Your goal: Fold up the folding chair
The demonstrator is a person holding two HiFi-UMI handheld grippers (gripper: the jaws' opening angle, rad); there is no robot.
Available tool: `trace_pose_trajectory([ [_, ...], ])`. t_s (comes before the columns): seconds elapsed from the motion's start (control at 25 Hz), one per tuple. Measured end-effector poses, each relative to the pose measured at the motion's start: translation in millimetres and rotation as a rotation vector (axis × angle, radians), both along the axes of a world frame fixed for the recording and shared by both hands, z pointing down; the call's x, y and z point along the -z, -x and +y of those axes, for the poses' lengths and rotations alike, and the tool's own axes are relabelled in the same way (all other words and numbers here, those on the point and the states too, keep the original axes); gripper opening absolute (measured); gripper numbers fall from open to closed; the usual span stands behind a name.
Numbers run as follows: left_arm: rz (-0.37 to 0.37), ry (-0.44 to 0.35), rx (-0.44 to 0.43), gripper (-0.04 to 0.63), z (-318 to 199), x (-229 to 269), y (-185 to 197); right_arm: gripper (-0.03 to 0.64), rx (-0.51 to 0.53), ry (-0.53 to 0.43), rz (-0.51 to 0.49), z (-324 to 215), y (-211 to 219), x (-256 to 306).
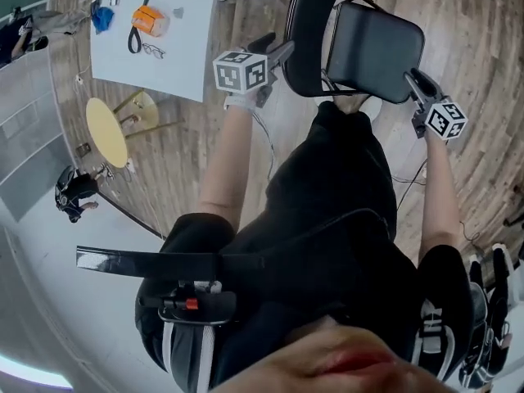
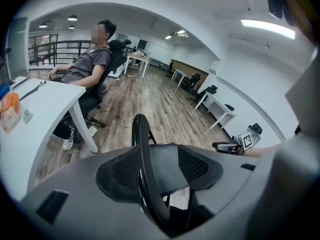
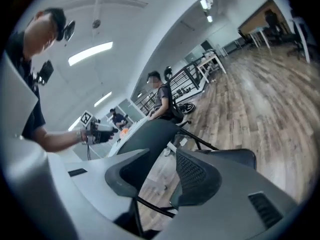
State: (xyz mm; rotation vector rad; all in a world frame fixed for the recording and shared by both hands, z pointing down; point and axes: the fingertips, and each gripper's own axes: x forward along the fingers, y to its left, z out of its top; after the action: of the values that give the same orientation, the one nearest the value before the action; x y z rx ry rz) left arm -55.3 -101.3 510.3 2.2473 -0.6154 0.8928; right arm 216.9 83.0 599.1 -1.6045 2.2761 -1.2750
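Note:
The black folding chair stands open on the wooden floor in front of me, with its backrest (image 1: pixel 304 39) on the left and its seat (image 1: pixel 372 51) on the right. My left gripper (image 1: pixel 282 49) is at the backrest's left edge. In the left gripper view its jaws (image 2: pixel 159 171) stand wide apart, with the backrest's frame tube (image 2: pixel 142 149) rising between them, clear of the pads. My right gripper (image 1: pixel 412 79) is at the seat's right corner. Its jaws (image 3: pixel 160 179) are parted, and through the gap I see the backrest (image 3: pixel 150 136) and a thin chair rod (image 3: pixel 155 207).
A white table (image 1: pixel 188 56) with an orange item (image 1: pixel 150 19) and small tools stands at the upper left. A yellow round stool (image 1: pixel 105 131) is beside it. A person (image 2: pixel 90 64) sits on an office chair behind the table. Cables lie on the floor near my feet.

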Motion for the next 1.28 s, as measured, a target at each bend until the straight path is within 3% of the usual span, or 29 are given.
trace_pose_trajectory([
  [0.16,0.053,0.108,0.017,0.232,-26,-45,-2,0.213,-0.147,0.039,-0.194,-2,-45,-83],
  [0.44,0.024,0.21,-0.09,0.239,-19,-75,-2,0.282,-0.277,0.202,-0.248,24,-101,-237],
  [0.72,-0.046,0.27,-0.163,0.239,-6,-98,-5,0.308,-0.247,0.388,-0.262,60,-112,-323],
  [0.92,-0.095,0.285,-0.183,0.239,-4,-108,-10,0.321,-0.135,0.439,-0.333,59,-97,-355],
  [1.08,-0.18,0.265,-0.181,0.238,-8,-114,-11,0.324,-0.058,0.449,-0.383,58,-84,-374],
  [1.28,-0.232,0.315,-0.178,0.236,4,-127,-8,0.322,-0.028,0.482,-0.4,61,-80,-390],
])
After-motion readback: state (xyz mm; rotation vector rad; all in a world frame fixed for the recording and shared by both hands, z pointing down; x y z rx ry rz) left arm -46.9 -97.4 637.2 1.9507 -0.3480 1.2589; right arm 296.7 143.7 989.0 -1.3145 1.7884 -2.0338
